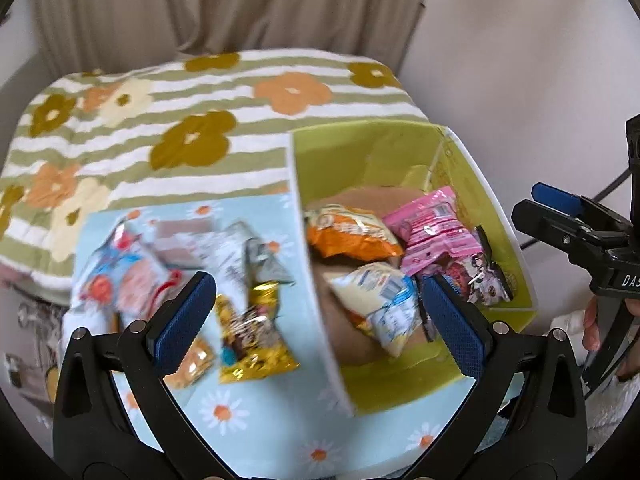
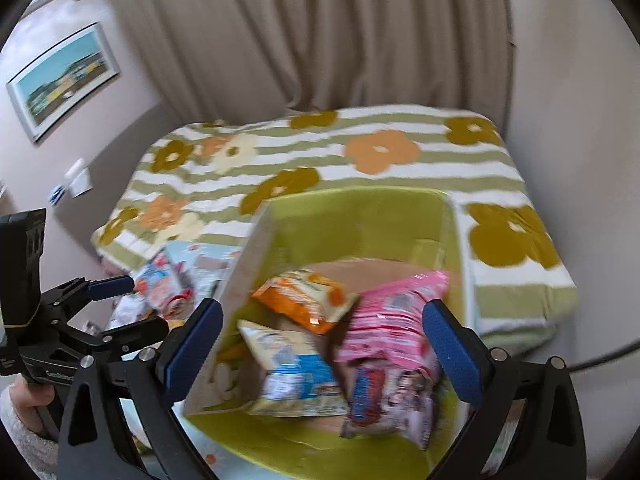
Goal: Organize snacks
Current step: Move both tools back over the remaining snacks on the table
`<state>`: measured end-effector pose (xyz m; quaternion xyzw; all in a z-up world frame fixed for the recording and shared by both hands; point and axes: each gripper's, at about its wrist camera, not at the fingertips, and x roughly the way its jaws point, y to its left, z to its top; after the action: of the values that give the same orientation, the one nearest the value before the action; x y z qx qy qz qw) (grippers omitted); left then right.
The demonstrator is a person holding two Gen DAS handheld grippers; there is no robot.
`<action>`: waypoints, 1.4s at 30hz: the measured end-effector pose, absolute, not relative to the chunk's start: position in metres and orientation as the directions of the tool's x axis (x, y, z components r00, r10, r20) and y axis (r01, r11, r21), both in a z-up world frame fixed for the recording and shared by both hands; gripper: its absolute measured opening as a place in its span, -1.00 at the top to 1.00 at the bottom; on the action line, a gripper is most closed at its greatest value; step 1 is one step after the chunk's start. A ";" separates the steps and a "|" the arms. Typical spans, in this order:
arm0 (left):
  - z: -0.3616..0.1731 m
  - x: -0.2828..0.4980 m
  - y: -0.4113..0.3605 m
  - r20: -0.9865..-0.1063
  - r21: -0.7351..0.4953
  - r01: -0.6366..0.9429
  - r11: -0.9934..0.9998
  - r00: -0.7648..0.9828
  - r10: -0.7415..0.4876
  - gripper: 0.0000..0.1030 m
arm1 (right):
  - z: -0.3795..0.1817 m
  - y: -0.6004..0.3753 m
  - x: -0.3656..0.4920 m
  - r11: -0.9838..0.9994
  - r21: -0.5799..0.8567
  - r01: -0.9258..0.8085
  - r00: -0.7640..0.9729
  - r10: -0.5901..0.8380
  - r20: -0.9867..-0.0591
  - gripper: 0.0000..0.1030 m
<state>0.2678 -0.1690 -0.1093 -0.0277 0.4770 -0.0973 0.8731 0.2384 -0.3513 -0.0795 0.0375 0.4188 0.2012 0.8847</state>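
— Where are the snacks?
— Some packets [image 1: 248,304] lie on the blue cloth [image 1: 256,420]; others, blurred, in the green box [image 2: 360,216] on the bed [image 2: 400,148].
— The tongs?
— Left tongs [image 1: 316,320] and right tongs [image 2: 324,348] gape wide, empty.

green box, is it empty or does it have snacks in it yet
Not empty: the green box holds an orange packet, a pink packet and others.

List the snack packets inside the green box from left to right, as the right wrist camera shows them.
In the green box: white and blue packet → orange packet → pink packet. The white and blue one and the orange one overlap a little, but the white and blue one starts further left.
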 end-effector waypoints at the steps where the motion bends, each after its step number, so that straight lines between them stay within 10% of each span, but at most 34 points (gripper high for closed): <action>1: -0.107 0.261 -0.163 -0.825 -0.137 0.124 0.983 0.536 -0.182 -0.99 | -0.077 -0.345 0.237 0.906 0.236 -0.350 0.565 0.405 -0.719 -0.93; 19: -0.114 0.153 -0.010 -0.825 -0.103 -0.155 0.983 0.565 0.003 -0.99 | -0.084 -0.186 0.204 0.734 0.212 -0.645 0.410 0.567 -0.715 -0.93; 42: -0.261 0.127 0.134 -0.965 -0.169 0.004 0.986 0.203 -0.167 -0.68 | -0.186 -0.052 0.190 0.841 0.186 -0.509 0.317 0.384 -0.867 -0.93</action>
<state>0.1274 0.1342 -0.2606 -0.0646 0.6290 -0.0552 0.7728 0.1903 -0.0517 -0.1856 -0.0604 0.5151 0.2757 0.8093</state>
